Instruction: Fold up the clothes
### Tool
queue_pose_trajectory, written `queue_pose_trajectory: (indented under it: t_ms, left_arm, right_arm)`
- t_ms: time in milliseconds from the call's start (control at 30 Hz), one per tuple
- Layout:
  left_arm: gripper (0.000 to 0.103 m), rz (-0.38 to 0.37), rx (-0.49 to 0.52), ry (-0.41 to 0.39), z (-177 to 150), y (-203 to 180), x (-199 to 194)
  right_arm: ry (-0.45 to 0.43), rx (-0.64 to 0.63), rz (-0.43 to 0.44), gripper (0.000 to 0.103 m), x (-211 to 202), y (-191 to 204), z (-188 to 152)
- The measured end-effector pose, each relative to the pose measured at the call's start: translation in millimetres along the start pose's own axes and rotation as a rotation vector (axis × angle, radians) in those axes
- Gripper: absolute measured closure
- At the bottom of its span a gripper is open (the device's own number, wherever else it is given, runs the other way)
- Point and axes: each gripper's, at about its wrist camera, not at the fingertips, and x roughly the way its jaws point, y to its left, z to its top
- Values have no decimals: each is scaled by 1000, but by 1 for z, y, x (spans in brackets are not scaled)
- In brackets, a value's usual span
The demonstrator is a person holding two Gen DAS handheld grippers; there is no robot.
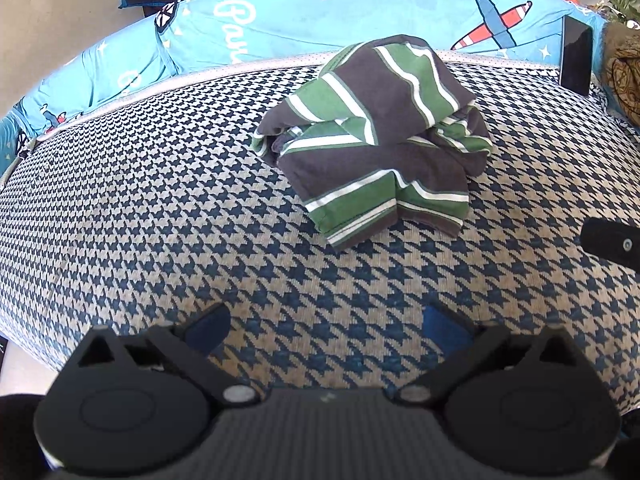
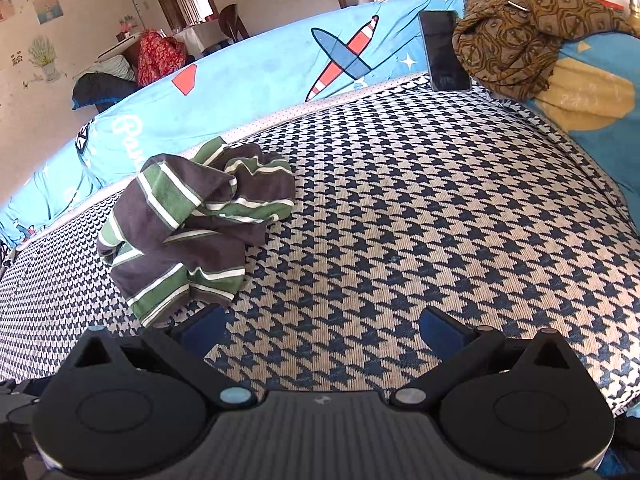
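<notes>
Hovering low over the houndstooth cushion (image 1: 160,200), both grippers' fingers spread, striped shirt (image 1: 376,136) crumpled ahead

The shirt (image 1: 372,132) lies in a heap on the seat cushion (image 1: 160,208), toward its back edge. Behind the shirt runs the backrest (image 1: 280,16). Right of the shirt, well apart from it, a phone (image 2: 443,51) stands on the cushion, leaning on the backrest. Just right of the phone a scarf (image 2: 516,28) is heaped, touching it. The left gripper (image 1: 326,330) hangs before the shirt; the right gripper (image 2: 322,330) before it and to its right, jaws spread, neither touching it.
</notes>
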Motion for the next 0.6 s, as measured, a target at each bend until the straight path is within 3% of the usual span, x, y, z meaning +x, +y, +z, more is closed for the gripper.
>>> queue_pose_trajectory:
  t_ms: [600]
  left_arm:
    - [0,-22,7,11,-8,17,-39]
  right_arm:
    - [17,-261,39,0,30,40,30]
